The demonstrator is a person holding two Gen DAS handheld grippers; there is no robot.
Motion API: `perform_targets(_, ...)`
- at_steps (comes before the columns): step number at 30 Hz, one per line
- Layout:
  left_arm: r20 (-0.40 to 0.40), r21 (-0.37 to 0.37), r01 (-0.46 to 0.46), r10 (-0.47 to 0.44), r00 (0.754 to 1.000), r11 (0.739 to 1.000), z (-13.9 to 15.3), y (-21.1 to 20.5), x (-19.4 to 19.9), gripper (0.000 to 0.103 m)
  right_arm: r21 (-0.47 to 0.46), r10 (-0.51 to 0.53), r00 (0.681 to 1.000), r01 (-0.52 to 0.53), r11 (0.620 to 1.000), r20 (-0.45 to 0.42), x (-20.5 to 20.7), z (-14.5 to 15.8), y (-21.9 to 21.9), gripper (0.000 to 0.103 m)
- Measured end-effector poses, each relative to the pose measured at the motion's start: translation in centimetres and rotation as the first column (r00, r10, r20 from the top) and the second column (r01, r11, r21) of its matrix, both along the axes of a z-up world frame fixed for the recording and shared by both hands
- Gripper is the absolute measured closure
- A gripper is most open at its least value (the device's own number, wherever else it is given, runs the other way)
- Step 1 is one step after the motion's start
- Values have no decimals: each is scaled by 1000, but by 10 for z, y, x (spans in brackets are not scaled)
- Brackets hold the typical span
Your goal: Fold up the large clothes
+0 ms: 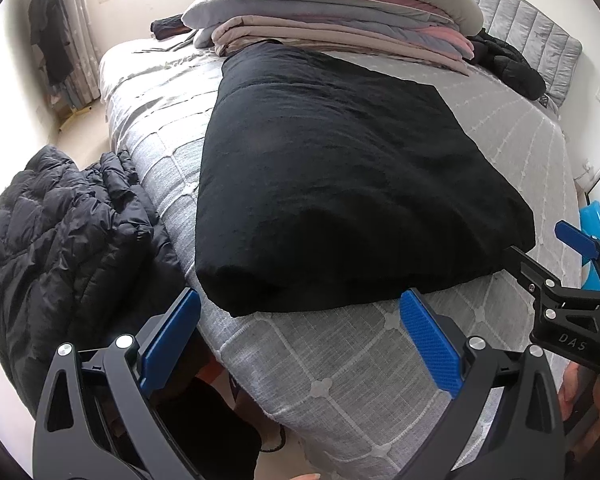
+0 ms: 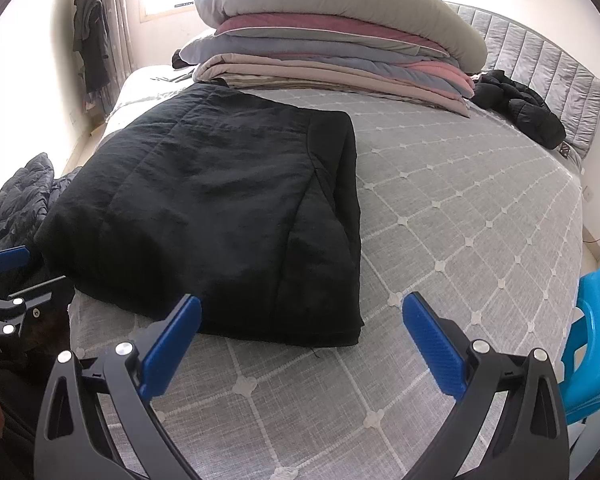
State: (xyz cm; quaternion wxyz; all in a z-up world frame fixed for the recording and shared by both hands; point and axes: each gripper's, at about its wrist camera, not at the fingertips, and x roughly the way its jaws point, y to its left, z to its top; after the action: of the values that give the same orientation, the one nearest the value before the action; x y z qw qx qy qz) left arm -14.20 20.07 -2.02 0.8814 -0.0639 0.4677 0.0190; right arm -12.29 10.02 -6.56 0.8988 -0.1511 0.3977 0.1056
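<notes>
A black padded garment (image 2: pixel 219 216) lies folded into a thick block on the grey quilted mattress (image 2: pixel 460 220), toward the left side of the bed and close to its near edge. Its left edge runs right along the mattress side, its near fold sits just back from the foot edge, and its far end touches the stack of folded bedding (image 2: pixel 340 52) piled at the head. A layered seam shows down its right flank.

The left gripper (image 1: pixel 300 320) hovers at the near left corner of the mattress, its blue pads spread wide apart with nothing between them, just short of the garment's near fold. The right gripper (image 2: pixel 302 320) hangs over the foot of the bed, fingers equally spread and empty, its left pad just in front of the garment's near right corner; in the left view one of its tips sits close to that corner, though I can't tell whether it touches.

To the right of the garment the mattress is a broad bare stretch running to the padded headboard (image 2: pixel 540 64), where a small black jacket (image 2: pixel 524 108) is bunched. A dark puffer coat (image 1: pixel 59 240) is heaped beside the bed's left edge, and a blue plastic stool (image 2: pixel 592 340) stands off the right corner.
</notes>
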Motion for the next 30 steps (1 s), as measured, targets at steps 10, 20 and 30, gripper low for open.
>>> perform_targets(10, -3, 1, 4, -4, 1000, 1000, -1, -1, 1, 7, -8, 3, 1000, -3, 1000, -8, 0, -1, 0, 6)
perform_targets(20, -7, 3, 9, -9, 1000, 1000, -3, -2, 1, 7, -10, 7, 1000, -7, 1000, -14, 0, -2, 0, 6)
perform_targets(30, -10, 4, 15, -15, 1000, 1000, -4, -3, 2, 7, -15, 9, 1000, -9, 1000, -17, -1, -3, -1, 6)
